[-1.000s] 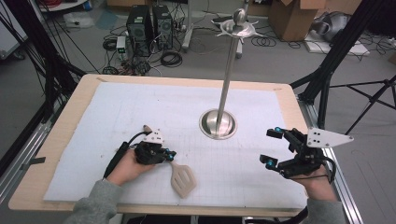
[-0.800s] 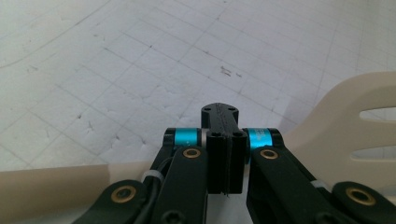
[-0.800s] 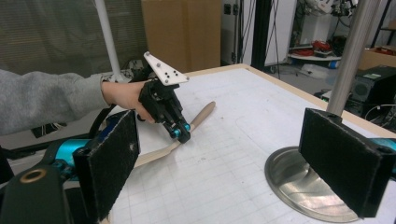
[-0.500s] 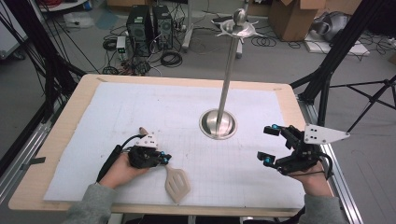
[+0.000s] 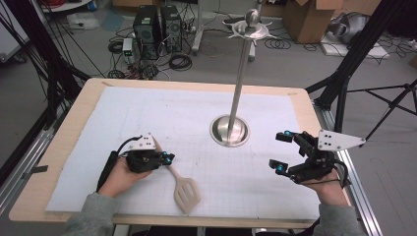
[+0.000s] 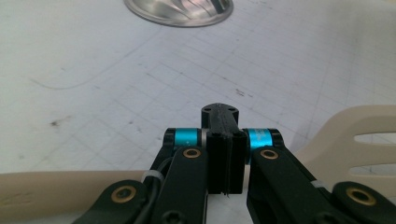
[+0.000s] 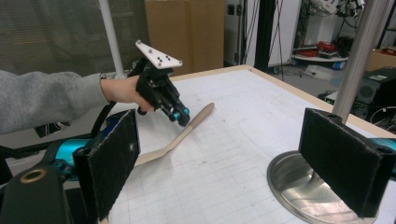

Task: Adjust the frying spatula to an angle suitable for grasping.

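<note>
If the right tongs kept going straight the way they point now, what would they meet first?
Probably the round steel base of the stand, which lies low between the open right tongs in their own view. The spatula and the left tongs sit beyond it, off to one side. Depth is uncertain.

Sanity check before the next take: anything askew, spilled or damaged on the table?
Nothing stands out. The beige slotted spatula lies flat on the white grid mat; the left gripper is at its handle, and the steel stand is upright.

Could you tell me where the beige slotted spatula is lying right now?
In the high view the spatula lies on the white mat at the near left, its handle running under the left tool and its slotted blade toward the table's near edge.
</note>
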A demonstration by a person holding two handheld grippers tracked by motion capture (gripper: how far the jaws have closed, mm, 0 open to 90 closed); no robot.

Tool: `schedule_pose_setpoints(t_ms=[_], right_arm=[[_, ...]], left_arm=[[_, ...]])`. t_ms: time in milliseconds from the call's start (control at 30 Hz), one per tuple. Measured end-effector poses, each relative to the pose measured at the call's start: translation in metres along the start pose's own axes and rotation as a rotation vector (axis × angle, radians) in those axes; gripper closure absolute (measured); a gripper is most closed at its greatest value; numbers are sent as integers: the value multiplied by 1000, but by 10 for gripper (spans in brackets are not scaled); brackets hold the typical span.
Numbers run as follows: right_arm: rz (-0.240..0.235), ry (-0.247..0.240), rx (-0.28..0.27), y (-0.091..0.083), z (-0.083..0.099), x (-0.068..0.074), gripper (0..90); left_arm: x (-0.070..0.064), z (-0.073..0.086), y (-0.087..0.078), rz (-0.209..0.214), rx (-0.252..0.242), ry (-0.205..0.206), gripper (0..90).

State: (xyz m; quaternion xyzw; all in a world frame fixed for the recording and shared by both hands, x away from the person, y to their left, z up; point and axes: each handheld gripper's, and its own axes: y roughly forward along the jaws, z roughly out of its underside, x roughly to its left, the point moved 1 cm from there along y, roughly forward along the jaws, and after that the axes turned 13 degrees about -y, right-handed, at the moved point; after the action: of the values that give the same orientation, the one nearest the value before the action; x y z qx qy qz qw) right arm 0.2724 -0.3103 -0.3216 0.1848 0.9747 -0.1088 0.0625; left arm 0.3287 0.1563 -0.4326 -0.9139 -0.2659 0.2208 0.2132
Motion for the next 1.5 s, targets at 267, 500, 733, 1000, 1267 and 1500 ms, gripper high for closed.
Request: schedule_pose_setpoints(t_ms=[267, 500, 733, 1000, 1267, 1500], right_arm=[[0, 0, 3, 0, 0, 1, 114], [-1, 1, 10, 1, 1, 2, 114], [4, -6, 10, -1, 1, 2, 114], [9, 3, 18, -5, 3, 4, 114], [22, 4, 16, -11, 3, 7, 114], [28, 8, 19, -14, 5, 8, 114]], left_arm=[[20, 6, -18, -59, -18, -23, 896], [32, 11, -26, -97, -28, -50, 895], [39, 14, -23, -134, -2, -54, 895], [44, 17, -17, -157, 36, -61, 894], [49, 18, -12, -174, 54, -85, 894], [49, 16, -10, -176, 51, -56, 894]])
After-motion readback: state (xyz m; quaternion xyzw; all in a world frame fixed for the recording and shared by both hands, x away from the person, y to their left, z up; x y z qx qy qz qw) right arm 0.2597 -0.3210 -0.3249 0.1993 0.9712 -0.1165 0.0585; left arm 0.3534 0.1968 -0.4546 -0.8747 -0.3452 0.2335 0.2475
